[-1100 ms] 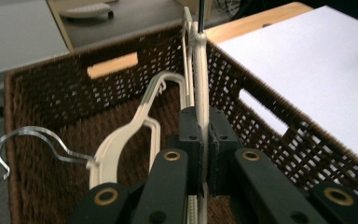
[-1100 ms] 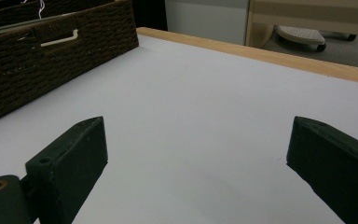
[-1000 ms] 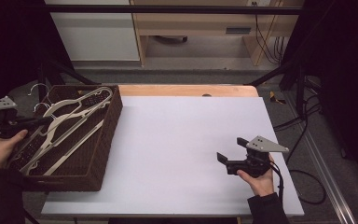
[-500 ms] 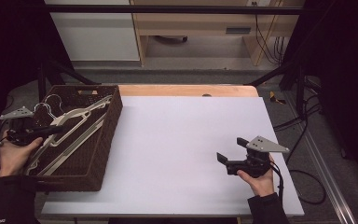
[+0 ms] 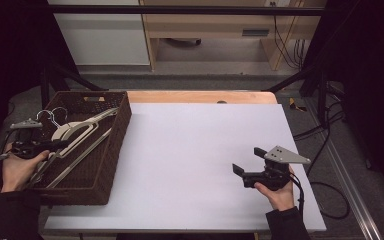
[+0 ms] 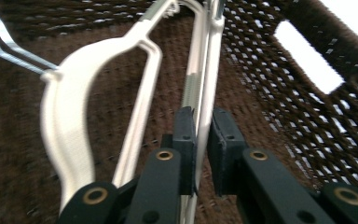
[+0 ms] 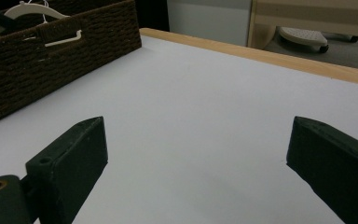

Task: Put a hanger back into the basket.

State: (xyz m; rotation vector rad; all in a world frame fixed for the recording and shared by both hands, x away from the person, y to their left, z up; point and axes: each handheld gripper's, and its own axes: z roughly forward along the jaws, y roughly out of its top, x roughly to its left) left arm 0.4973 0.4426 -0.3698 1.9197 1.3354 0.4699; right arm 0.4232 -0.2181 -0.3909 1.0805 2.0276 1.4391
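Left hand-held gripper [image 6: 200, 140] has dropped into the wicker basket [image 5: 107, 165] since a second ago, jaws just easing apart, hanger [image 6: 204, 88] bar between them, one pad touching. Right hand-held gripper [image 5: 247, 161] unmoved over the bench [image 5: 190, 150], jaws wide.

In the left gripper view, the white hangers [image 6: 74, 116] blur toward the left of the left gripper [image 6: 201, 135], and their hooks run off the top edge. Whether the pads press the bar [image 6: 205, 93] between them is unclear. Behind the basket [image 7: 51, 60] wall, far left of the right gripper [image 7: 196, 158], most of each hanger is hidden.
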